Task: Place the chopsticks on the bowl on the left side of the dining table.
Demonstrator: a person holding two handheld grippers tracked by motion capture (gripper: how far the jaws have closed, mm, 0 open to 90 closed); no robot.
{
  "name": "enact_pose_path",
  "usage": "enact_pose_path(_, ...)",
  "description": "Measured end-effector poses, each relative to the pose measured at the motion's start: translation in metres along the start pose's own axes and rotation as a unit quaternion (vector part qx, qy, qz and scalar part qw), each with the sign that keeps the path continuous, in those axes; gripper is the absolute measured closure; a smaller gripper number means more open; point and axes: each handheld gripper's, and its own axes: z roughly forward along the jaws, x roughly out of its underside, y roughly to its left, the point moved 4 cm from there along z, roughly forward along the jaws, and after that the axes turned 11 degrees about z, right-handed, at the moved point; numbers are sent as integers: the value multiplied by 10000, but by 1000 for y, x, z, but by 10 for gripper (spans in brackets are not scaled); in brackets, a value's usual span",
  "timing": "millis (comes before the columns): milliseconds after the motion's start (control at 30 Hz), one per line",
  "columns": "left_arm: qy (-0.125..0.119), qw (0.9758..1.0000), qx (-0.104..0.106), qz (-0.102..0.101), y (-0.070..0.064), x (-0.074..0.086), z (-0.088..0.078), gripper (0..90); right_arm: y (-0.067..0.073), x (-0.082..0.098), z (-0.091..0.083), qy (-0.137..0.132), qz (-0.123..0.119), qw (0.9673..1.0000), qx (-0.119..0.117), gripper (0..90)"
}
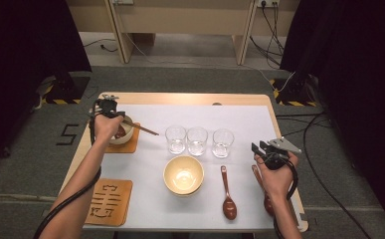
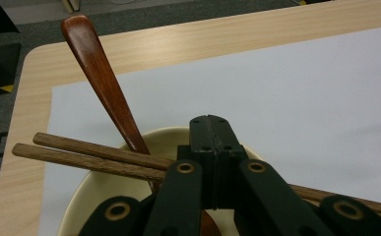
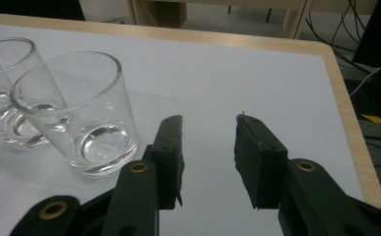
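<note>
The pair of wooden chopsticks [image 2: 97,160] lies across the rim of the small cream bowl [image 2: 87,194] on the wooden coaster [image 1: 130,146] at the table's far left, beside a dark wooden spoon [image 2: 102,78] standing in that bowl. Your left gripper [image 2: 211,132] is pressed fully closed (whether it pinches the chopsticks cannot be told). Risk: a sideways pull could tip the bowl, or roll the chopsticks off the rim. Your left forearm reaches forward, wrist bent over the bowl. Your right gripper [image 3: 208,157] hovers half open and empty beside the nearest drinking glass [image 3: 77,115]; a swing could topple it.
</note>
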Motion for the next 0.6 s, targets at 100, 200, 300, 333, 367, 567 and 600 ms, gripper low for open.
enact_pose_path(100,47,10000,-22,4,1,0,2,889,0,0,0,0,-19,10000,-5,637)
enact_pose_path(200,125,9999,-69,29,3,0,4,889,0,0,0,-2,-21,10000,-9,637)
enact_pose_path(300,155,9998,-84,25,4,1,5,889,0,0,1,5,-10,10000,-16,637)
enact_pose_path(333,170,9998,-87,23,4,1,5,889,0,0,1,8,-14,10000,-12,637)
enact_pose_path(367,192,9998,-97,26,4,2,6,889,0,0,1,19,-27,10000,-6,637)
enact_pose_path(567,285,9994,-174,15,7,3,7,890,1,1,2,17,-24,10000,-11,639)
enact_pose_path(600,300,9994,-187,12,7,3,7,890,1,1,2,28,-18,10000,-17,639)
